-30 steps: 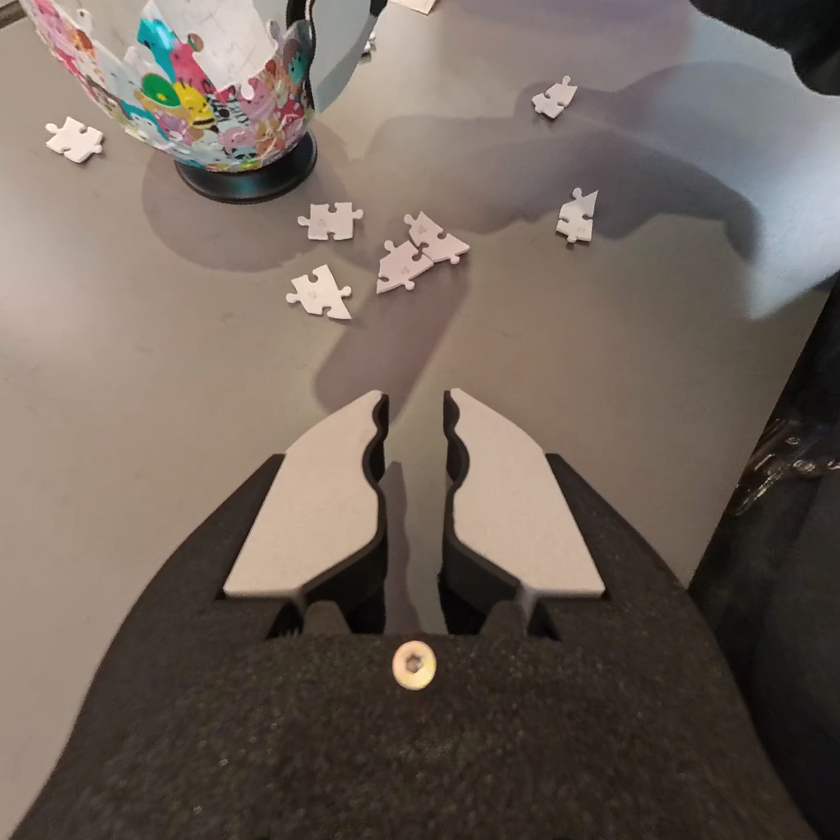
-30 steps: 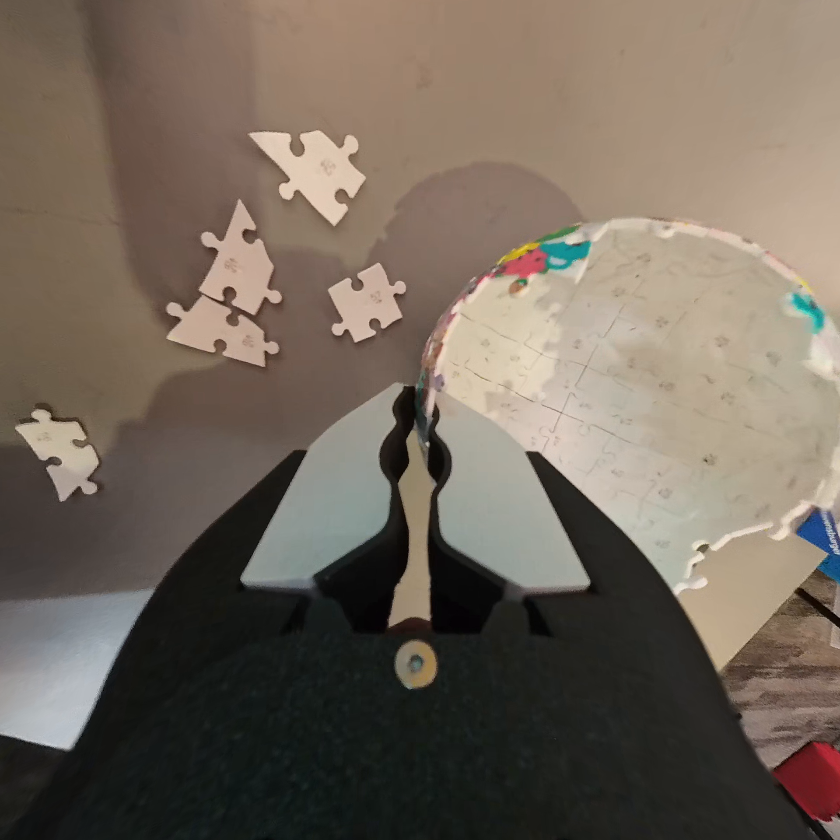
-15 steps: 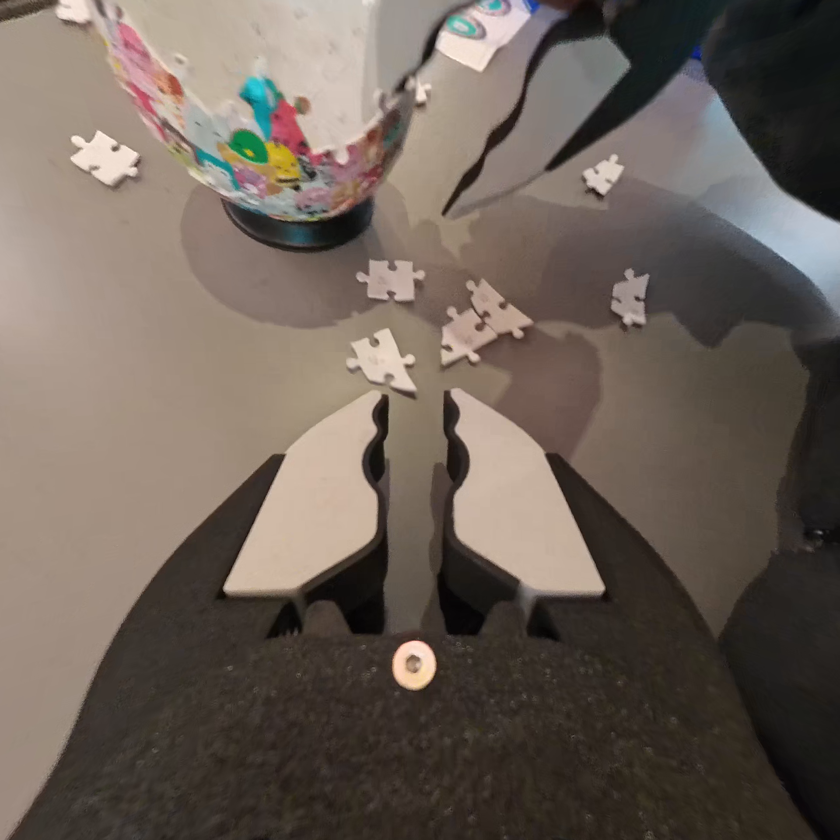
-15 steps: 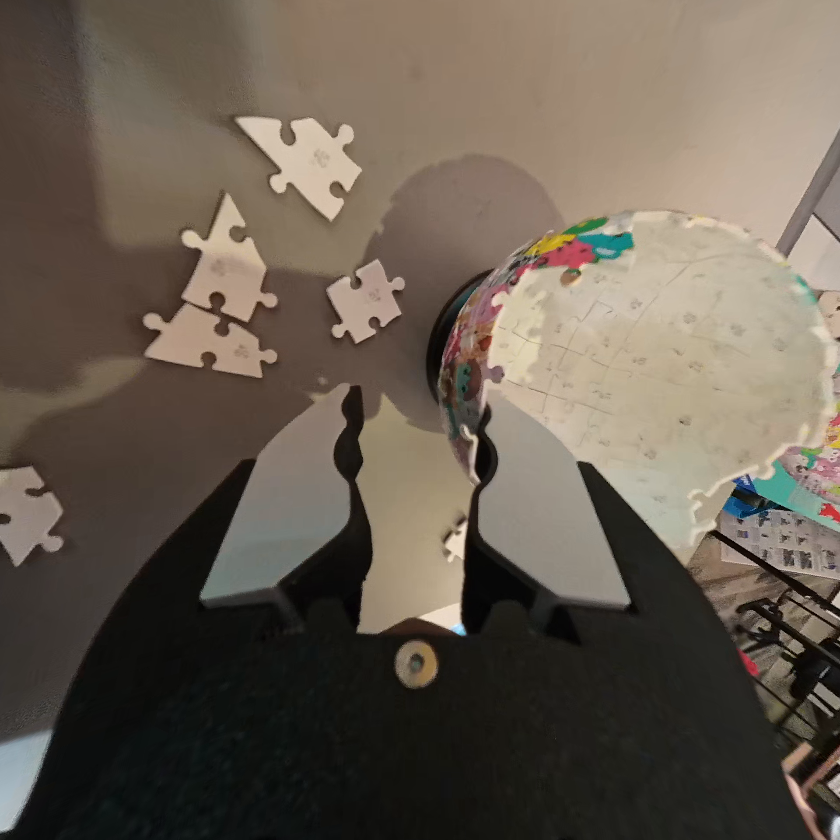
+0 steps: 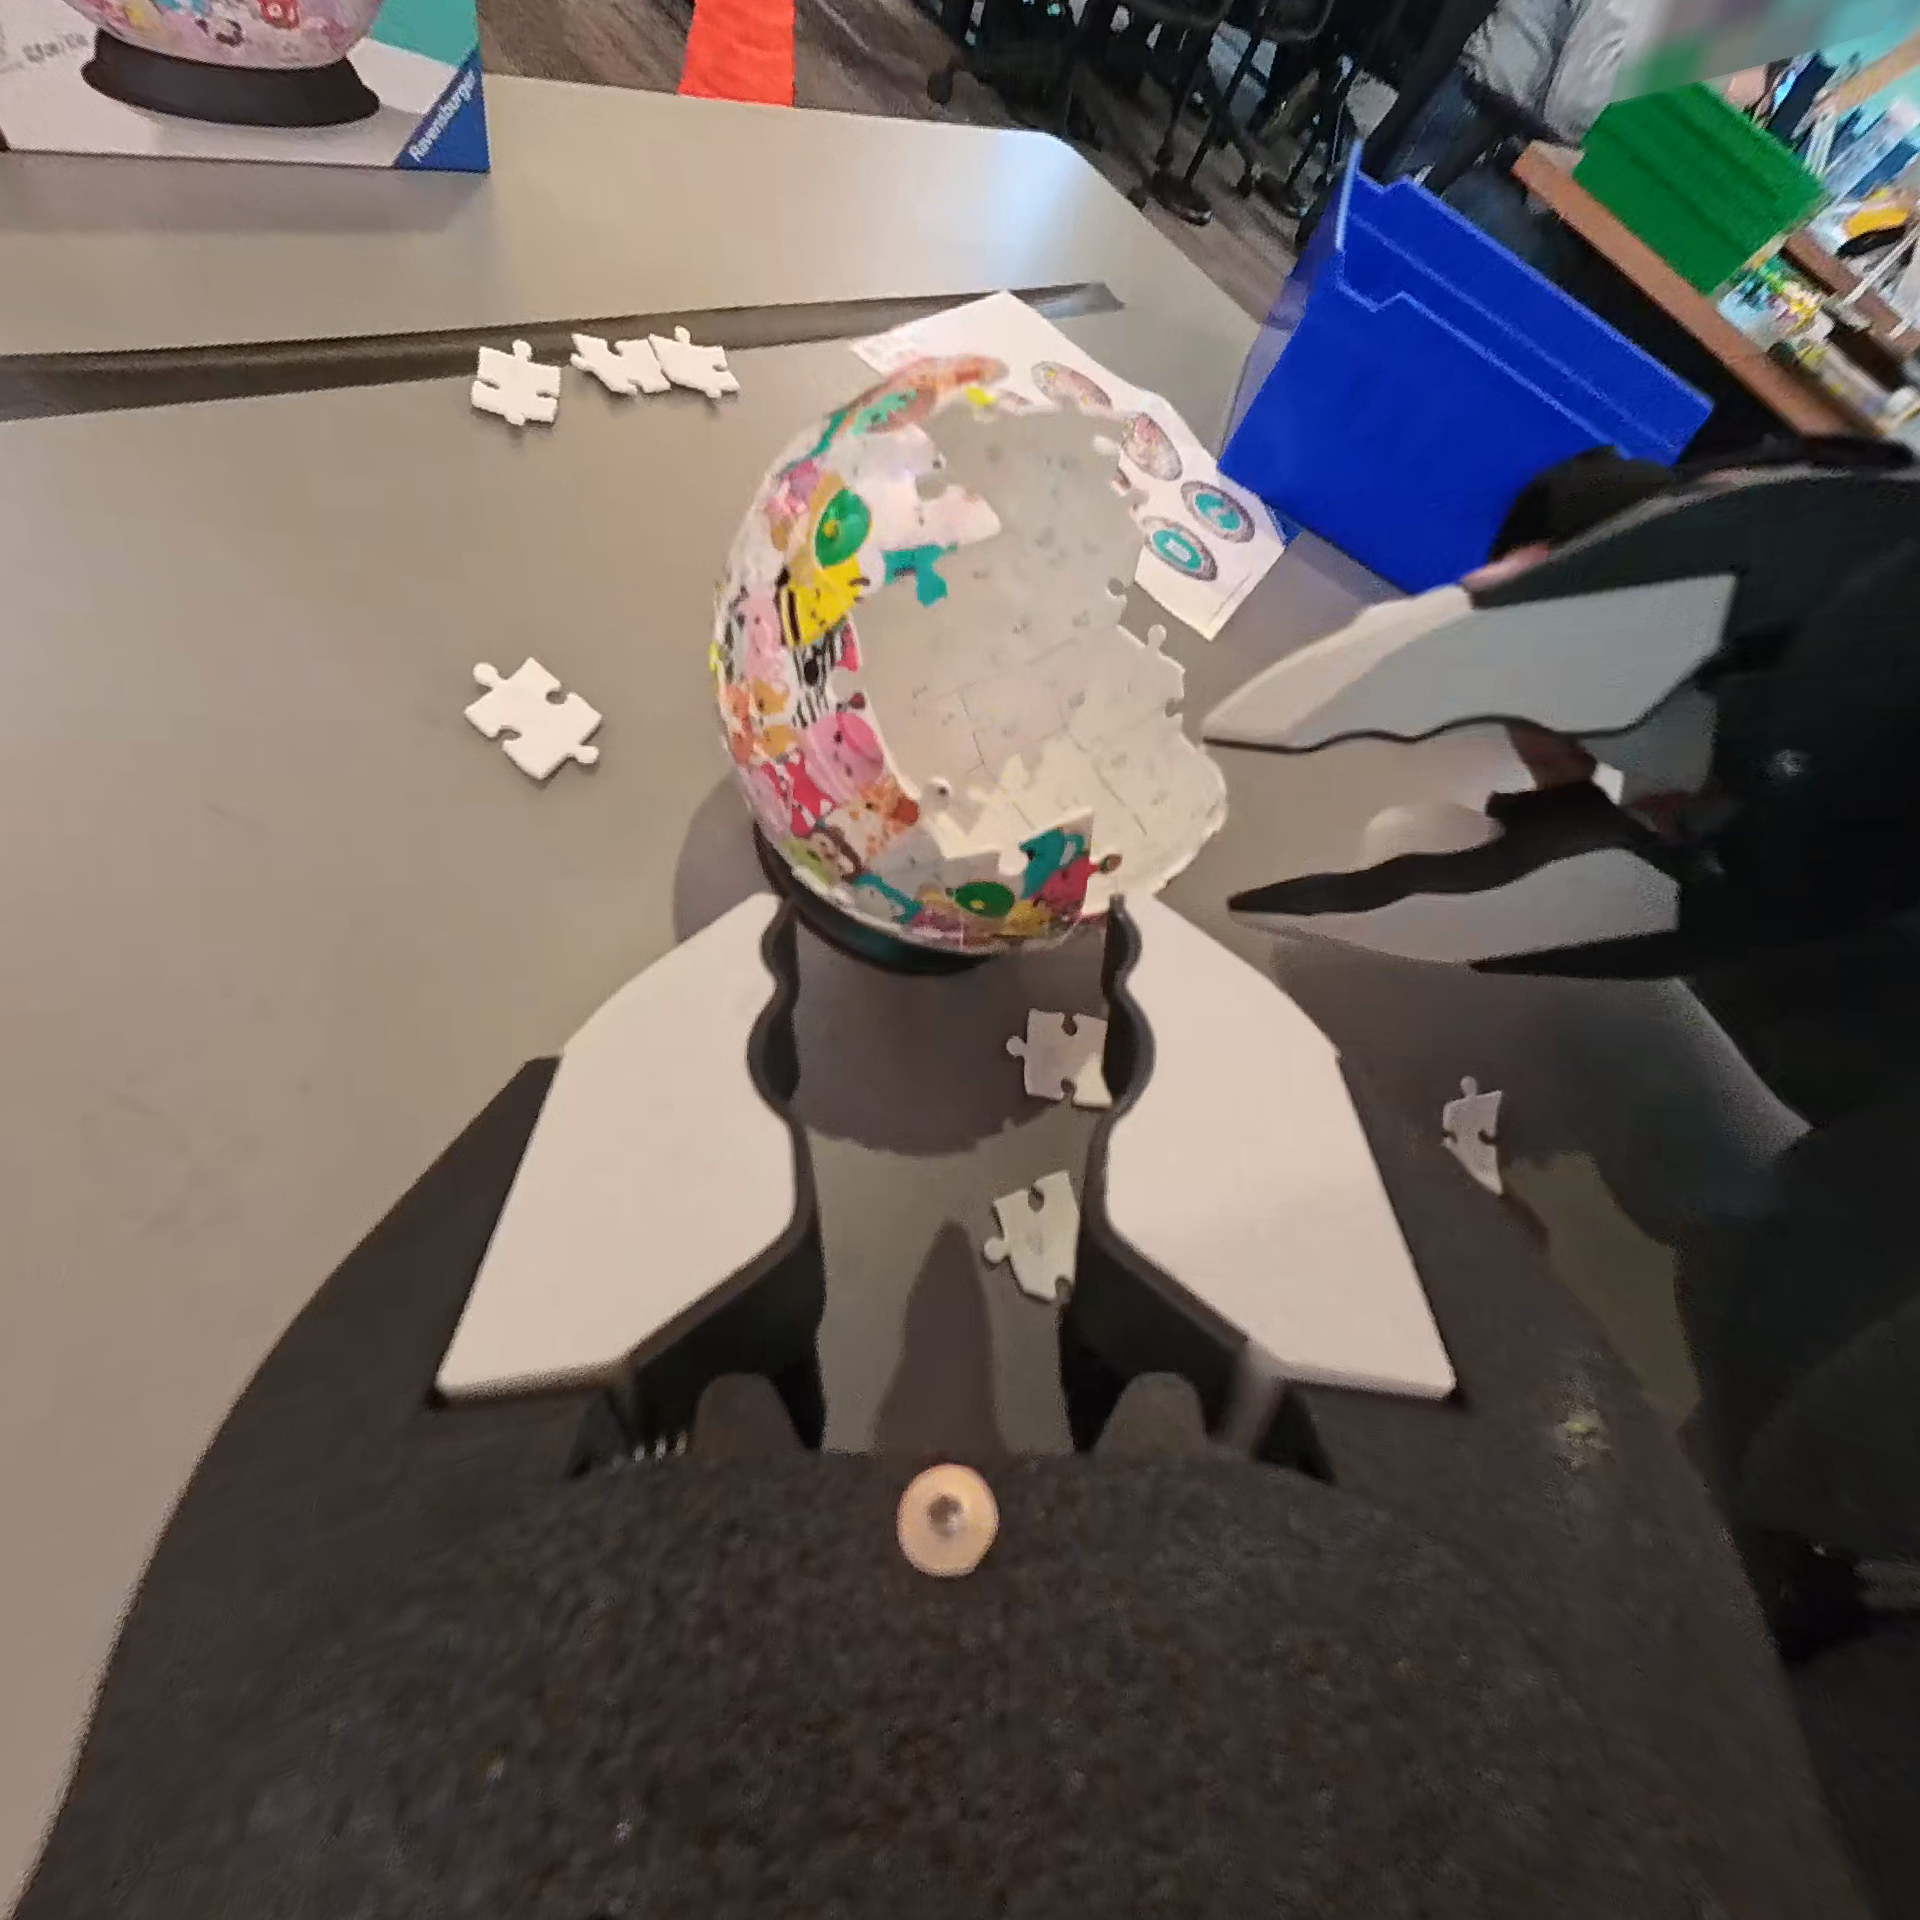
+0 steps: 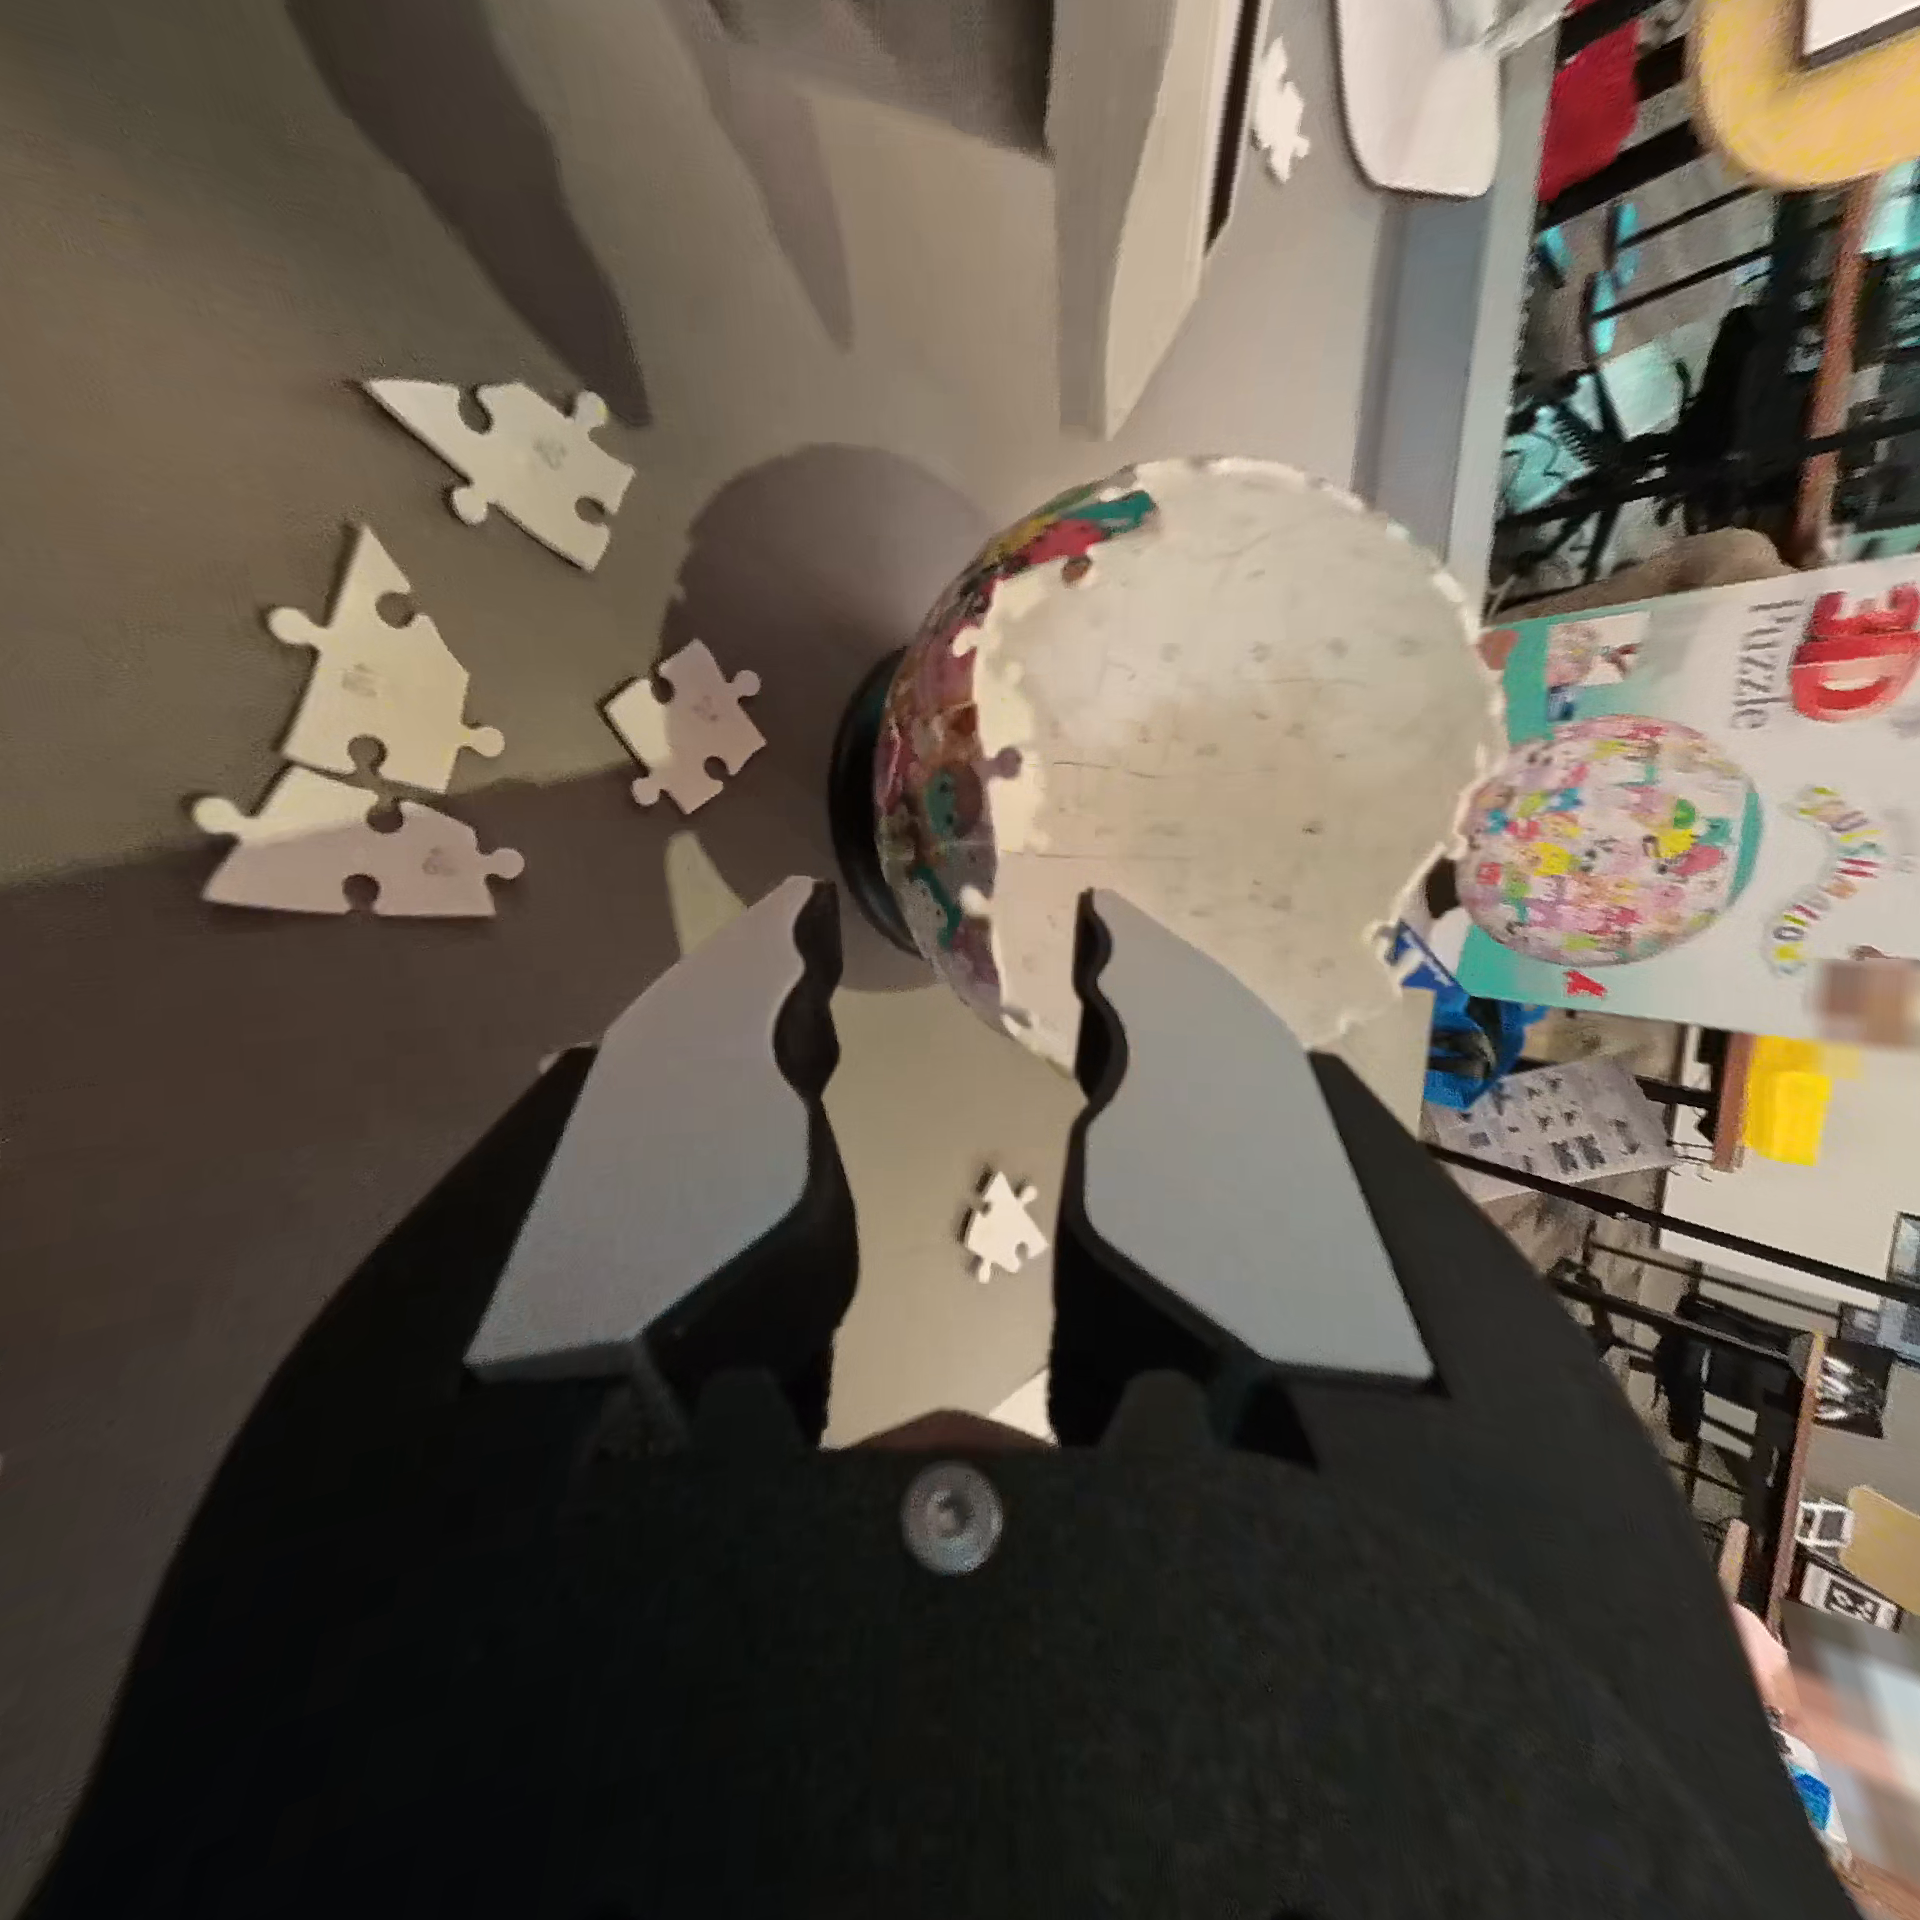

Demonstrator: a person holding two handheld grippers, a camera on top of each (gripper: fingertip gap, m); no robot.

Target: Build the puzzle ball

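The half-built puzzle ball [image 5: 966, 675] stands on its black stand [image 5: 894, 945] on the grey table. It is colourful outside and white inside, and its open side faces right. My left gripper [image 5: 945, 925] is open and empty, just in front of the stand. My right gripper [image 5: 1226, 810] is open and empty, with its tips close to the ball's open rim. In the right wrist view my right gripper [image 6: 954, 899] is open beside the ball [image 6: 1195, 748]. Loose white pieces lie face down around the ball: one [image 5: 535, 717] to its left, others [image 5: 1060, 1055] [image 6: 374, 675] nearer.
The puzzle box [image 5: 239, 83] stands at the far left and also shows in the right wrist view [image 6: 1714, 790]. A printed sheet [image 5: 1143, 457] lies behind the ball. A blue bin [image 5: 1455, 436] stands past the table's right edge. More pieces [image 5: 603, 369] lie at the back.
My right gripper, shut on the ball's rim a second ago, has opened and drawn back slightly. My left gripper has opened wider and tilted up towards the ball.
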